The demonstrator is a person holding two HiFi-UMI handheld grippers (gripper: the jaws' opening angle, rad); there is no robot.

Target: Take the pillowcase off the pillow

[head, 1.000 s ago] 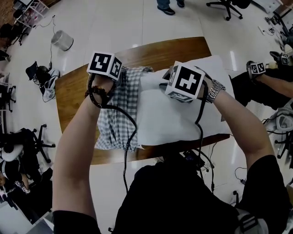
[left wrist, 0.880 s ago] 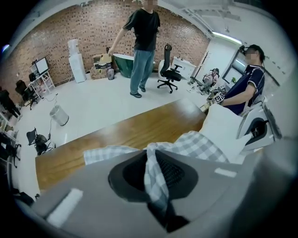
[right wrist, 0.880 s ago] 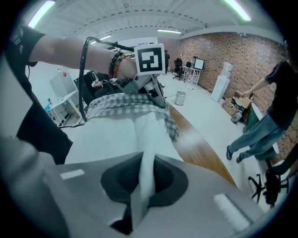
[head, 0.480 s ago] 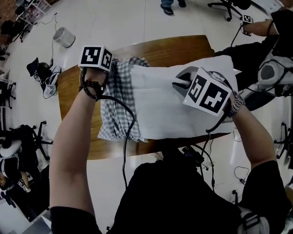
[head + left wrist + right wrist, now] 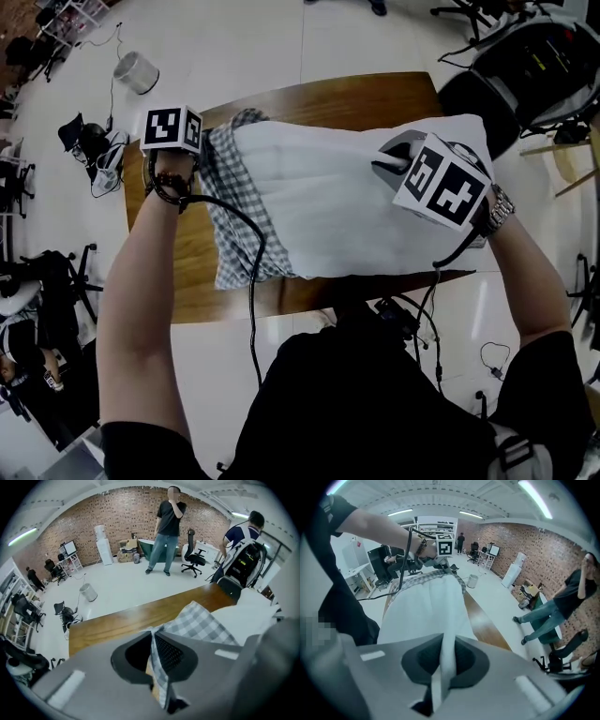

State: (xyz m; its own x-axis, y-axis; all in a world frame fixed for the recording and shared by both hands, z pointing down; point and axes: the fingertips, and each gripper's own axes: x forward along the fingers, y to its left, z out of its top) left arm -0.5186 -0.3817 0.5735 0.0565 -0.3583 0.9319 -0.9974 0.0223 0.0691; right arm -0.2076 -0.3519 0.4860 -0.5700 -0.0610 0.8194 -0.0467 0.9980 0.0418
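Observation:
A white pillow lies across the wooden table. The checked pillowcase is bunched over its left end only. My left gripper sits at the pillowcase's far left corner; in the left gripper view this gripper is shut on a fold of the checked cloth. My right gripper is over the pillow's right part. The right gripper view shows that gripper shut on a pinch of white pillow fabric, with the pillowcase at the pillow's far end.
A black cable from the left gripper trails over the pillowcase and off the table's near edge. A bin stands on the floor beyond the left corner. A standing person, another with a backpack and an office chair are past the table.
The left gripper has moved left, dragging the pillowcase with it, so more white pillow is bare. The right gripper has shifted right and lifted the pillow's fabric.

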